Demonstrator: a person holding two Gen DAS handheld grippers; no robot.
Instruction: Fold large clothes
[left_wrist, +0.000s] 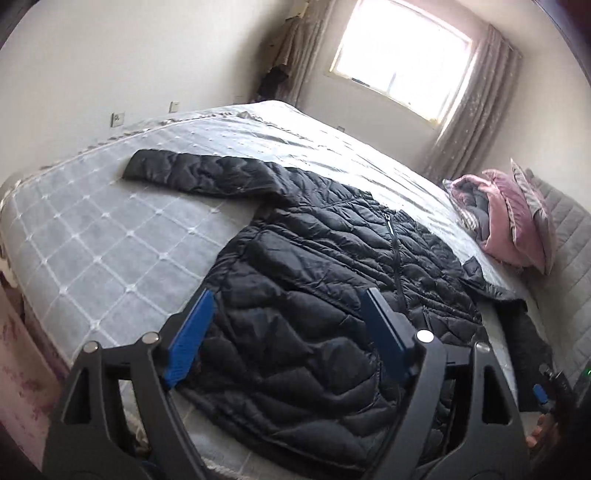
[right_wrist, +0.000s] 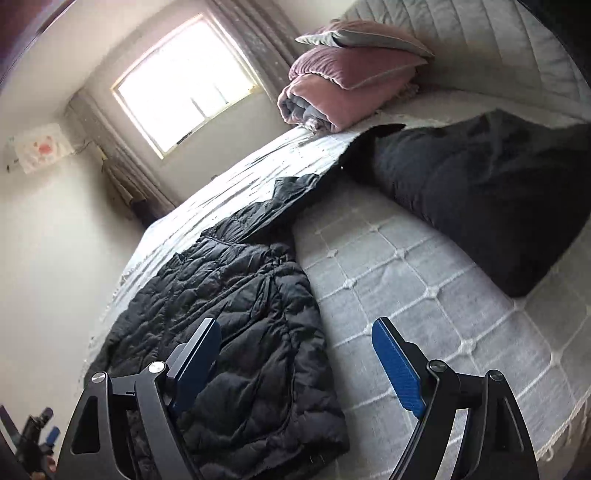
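Note:
A large black quilted puffer jacket (left_wrist: 314, 258) lies spread flat, front up, on a grey checked mattress (left_wrist: 92, 251). One sleeve (left_wrist: 199, 171) stretches out to the far left. My left gripper (left_wrist: 288, 332) is open and empty, hovering over the jacket's lower hem. In the right wrist view the jacket (right_wrist: 236, 332) lies at the left and its other sleeve (right_wrist: 491, 192) stretches out at the upper right. My right gripper (right_wrist: 299, 354) is open and empty above the jacket's side edge and the bare mattress (right_wrist: 424, 280).
Folded pink and grey bedding (left_wrist: 506, 218) is stacked by the grey padded headboard (left_wrist: 569, 236); it also shows in the right wrist view (right_wrist: 343, 77). A bright window (left_wrist: 399, 55) with curtains is on the far wall. The mattress edge drops to the floor at left (left_wrist: 22, 362).

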